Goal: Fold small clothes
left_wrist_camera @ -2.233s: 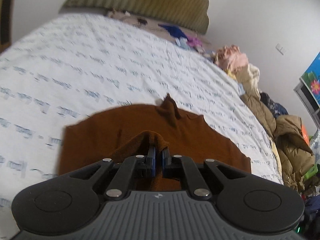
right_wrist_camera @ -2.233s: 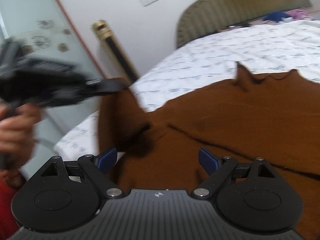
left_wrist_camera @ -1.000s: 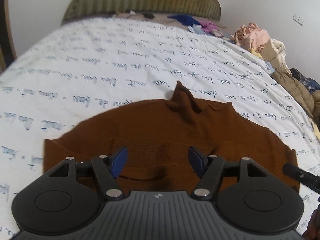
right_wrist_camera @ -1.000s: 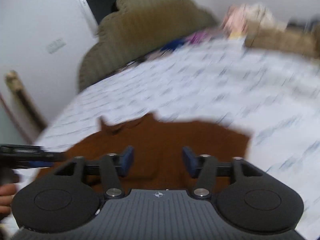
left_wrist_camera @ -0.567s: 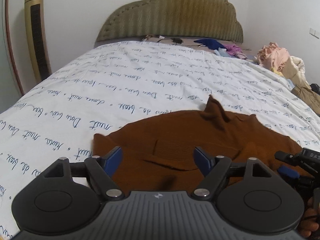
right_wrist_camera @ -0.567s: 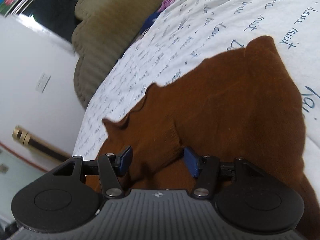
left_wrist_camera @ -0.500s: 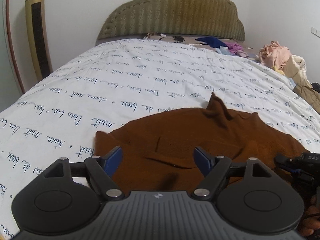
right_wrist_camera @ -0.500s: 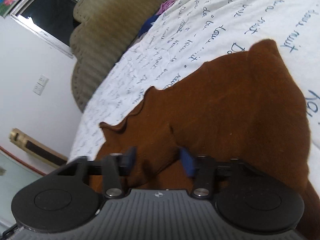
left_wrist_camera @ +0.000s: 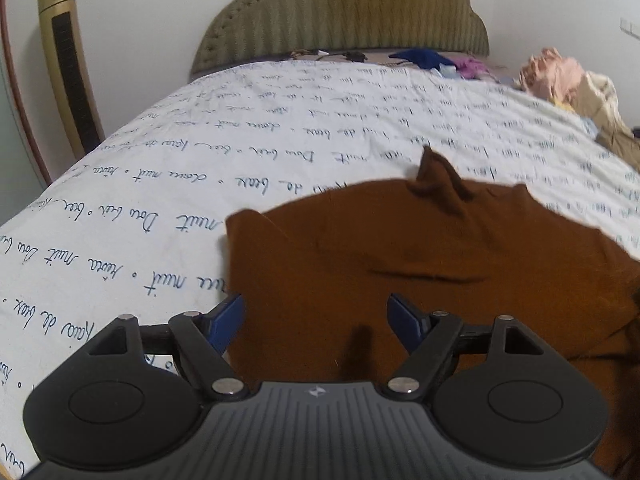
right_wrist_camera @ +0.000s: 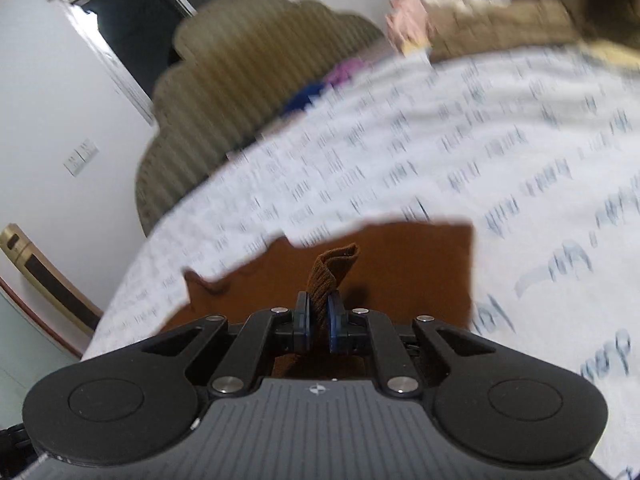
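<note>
Sweater [left_wrist_camera: 420, 264]: a brown knit garment lying spread on my bed, near its foot, seen from my left wrist camera. Its collar stands up in a small peak at the far edge, and a sleeve cuff lies folded across the chest, its end showing as a short dark line. The near left corner of the cloth sits just ahead of my left gripper [left_wrist_camera: 316, 314], whose blue pads [left_wrist_camera: 230, 320] are spread wide apart with nothing between them; the left pad lies at the sweater's edge, the right over the brown cloth.

My right gripper [right_wrist_camera: 318, 318] is closed on a ribbed strip of the sweater [right_wrist_camera: 400, 264], which rises from between the pads as a short upright roll. It looks like a cuff or hem edge, but motion blur in the right view keeps me from saying which. The rest of the garment lies flat beyond it.

Sheet [left_wrist_camera: 240, 152]: white, printed with blue handwriting, covering the bed under the sweater. Headboard [left_wrist_camera: 340, 12]: olive, ribbed, scalloped, at the far end. Loose clothes [left_wrist_camera: 560, 76] are piled along the right side of the bed. A gold tower fan [left_wrist_camera: 68, 60] stands against the wall at left.
</note>
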Motion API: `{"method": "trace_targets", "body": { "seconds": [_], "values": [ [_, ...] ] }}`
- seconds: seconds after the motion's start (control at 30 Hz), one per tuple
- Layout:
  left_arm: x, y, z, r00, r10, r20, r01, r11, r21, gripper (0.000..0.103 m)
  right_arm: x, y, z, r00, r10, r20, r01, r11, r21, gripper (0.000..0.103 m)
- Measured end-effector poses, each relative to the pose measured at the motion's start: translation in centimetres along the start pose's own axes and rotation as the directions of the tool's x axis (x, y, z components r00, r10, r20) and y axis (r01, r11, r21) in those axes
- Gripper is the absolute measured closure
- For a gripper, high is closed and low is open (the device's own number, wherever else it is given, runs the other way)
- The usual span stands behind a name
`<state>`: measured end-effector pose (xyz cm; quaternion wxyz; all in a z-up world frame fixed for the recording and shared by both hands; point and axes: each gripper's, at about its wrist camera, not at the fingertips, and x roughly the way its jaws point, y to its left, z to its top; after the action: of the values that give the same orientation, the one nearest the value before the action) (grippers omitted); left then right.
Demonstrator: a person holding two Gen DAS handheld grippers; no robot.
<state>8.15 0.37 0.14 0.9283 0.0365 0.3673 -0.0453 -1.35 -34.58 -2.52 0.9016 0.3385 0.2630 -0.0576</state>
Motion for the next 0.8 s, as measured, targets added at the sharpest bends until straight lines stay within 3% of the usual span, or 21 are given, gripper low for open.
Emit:
{"method": "trace_targets", "body": {
  "seconds": [0.17, 0.3, 0.33, 0.4, 0.63, 0.8],
  "values": [
    [0.0, -0.9, -0.6, 1.000, 0.018, 0.004, -0.018, 0.999, 0.032, 0.025, 1.2, -1.2, -0.3, 0.999, 0.005, -0.032, -0.003, 0.999, 0.051, 0.076],
    [-0.1, -1.5, -0.7, 1.000, 0.009, 0.006, -0.009, 0.999, 0.042, 0.025, 1.7, -0.8, -0.1, 1.000, 0.000, -0.013, 0.000, 0.999, 0.043, 0.077],
    [-0.1, -1.7, -0.7, 1.000, 0.009, 0.006, -0.009, 0.999, 0.048, 0.025, 1.7, -0.8, 0.0, 1.000, 0.001, -0.011, -0.001, 0.999, 0.044, 0.086],
    [-0.1, -2.0, -0.8, 1.000, 0.015, 0.007, -0.015, 0.998, 0.061, 0.025, 1.5, -0.6, -0.1, 1.000, -0.009, 0.006, 0.009, 1.000, 0.022, 0.087],
    [0.0, -2.3, -0.8, 1.000, 0.011, 0.010, -0.012, 0.997, 0.071, 0.025, -1.1, 0.4, 0.4, 0.984, -0.112, 0.136, 0.127, 0.985, -0.114, 0.088],
    [0.4, -2.4, -1.1, 1.000, 0.014, 0.002, -0.014, 0.998, 0.068, 0.025, -0.5, 0.0, 0.4, 0.987, -0.140, 0.076, 0.151, 0.976, -0.158, 0.083]
  ]
}}
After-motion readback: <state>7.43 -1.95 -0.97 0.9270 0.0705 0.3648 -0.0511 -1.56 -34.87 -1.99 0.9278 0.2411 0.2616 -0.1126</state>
